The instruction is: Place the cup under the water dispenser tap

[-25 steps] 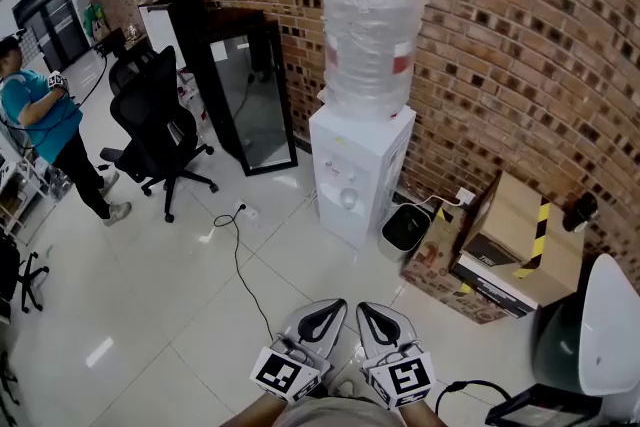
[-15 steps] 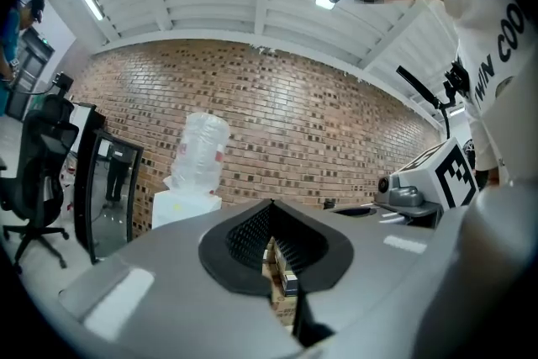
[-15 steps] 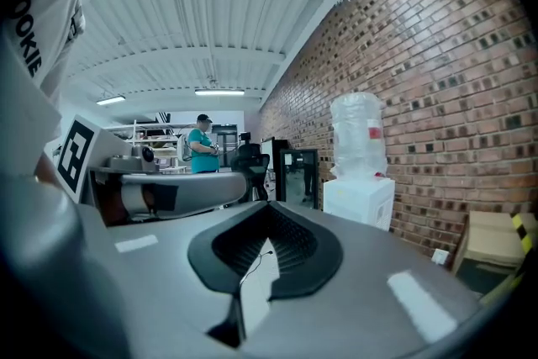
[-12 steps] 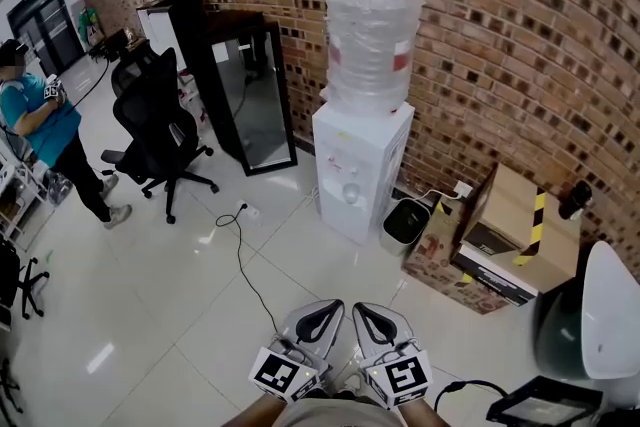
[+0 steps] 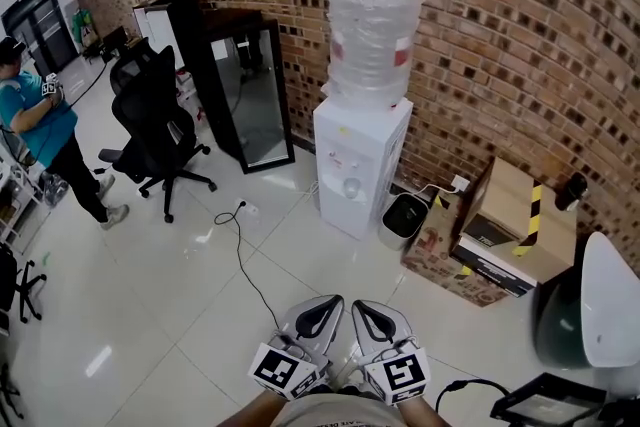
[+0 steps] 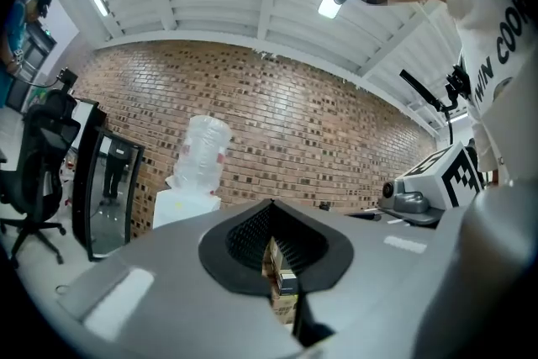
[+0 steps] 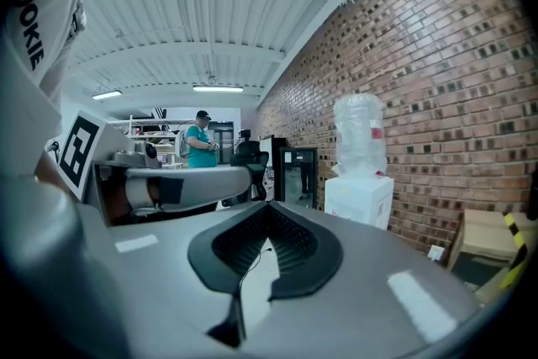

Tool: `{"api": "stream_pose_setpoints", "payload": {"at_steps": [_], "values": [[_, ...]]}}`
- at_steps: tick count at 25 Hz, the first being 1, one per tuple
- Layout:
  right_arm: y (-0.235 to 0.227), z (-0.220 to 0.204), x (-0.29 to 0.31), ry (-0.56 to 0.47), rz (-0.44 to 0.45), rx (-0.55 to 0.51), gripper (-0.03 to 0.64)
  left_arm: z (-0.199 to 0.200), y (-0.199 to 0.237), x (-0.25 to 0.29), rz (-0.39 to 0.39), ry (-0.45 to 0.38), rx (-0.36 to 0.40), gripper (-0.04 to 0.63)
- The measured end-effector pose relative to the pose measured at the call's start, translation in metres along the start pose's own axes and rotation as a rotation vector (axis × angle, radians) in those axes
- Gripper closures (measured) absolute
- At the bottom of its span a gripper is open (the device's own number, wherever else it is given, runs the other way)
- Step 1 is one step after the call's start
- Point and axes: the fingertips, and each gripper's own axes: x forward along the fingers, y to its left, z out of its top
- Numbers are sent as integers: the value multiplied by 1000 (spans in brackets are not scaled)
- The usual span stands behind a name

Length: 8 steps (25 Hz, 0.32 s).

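A white water dispenser with a wrapped clear bottle on top stands against the brick wall; its tap recess faces me. It also shows as the dispenser left of centre in the left gripper view and the dispenser at the right in the right gripper view. My left gripper and right gripper are side by side at the bottom edge, pointing level at the dispenser and well short of it. Both are shut with nothing between the jaws: left gripper, right gripper. No cup shows in any view.
A small bin and cardboard boxes stand right of the dispenser. To its left are a black glass-door cabinet and a black office chair, with a person in teal at the far left. A cable lies across the white tiled floor.
Both grippers have come a little closer to the dispenser, still side by side. Their jaws have stayed shut.
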Motion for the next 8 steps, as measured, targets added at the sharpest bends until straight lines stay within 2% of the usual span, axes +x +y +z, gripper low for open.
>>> {"api": "stream_pose_setpoints", "payload": {"at_steps": [8], "values": [[1,5,-3,5,-18,-15,612,4,-7,-2,-26,-14,-3,609]]}}
